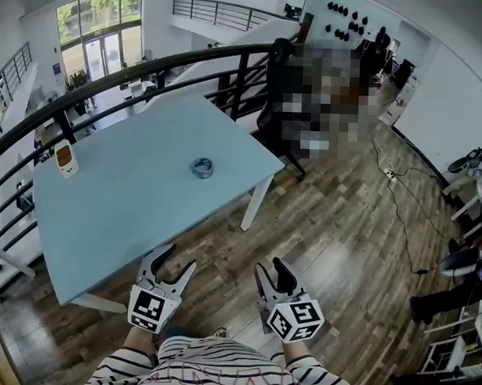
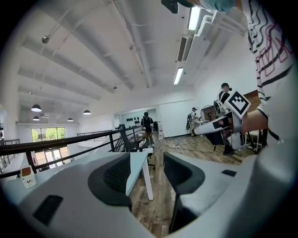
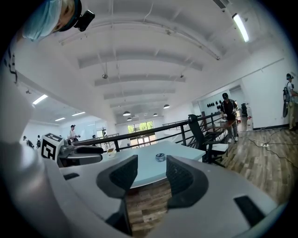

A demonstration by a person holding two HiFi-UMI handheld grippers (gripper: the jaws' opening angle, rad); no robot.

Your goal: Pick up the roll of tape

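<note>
A small grey-blue roll of tape (image 1: 201, 167) lies flat on the pale blue table (image 1: 130, 207), toward its far right part; in the right gripper view the roll of tape (image 3: 160, 157) shows small beyond the jaws. My left gripper (image 1: 172, 268) hovers at the table's near edge, open and empty. To its right, my right gripper (image 1: 273, 276) hangs over the wooden floor, open and empty. Both are well short of the tape. In the left gripper view the left gripper (image 2: 146, 173) frames the table's corner and a white leg.
A small white-and-orange device (image 1: 65, 159) stands at the table's far left. A black railing (image 1: 150, 70) runs behind the table, with an office chair (image 1: 276, 126) beyond the right corner. Cables (image 1: 398, 209) trail over the wooden floor on the right.
</note>
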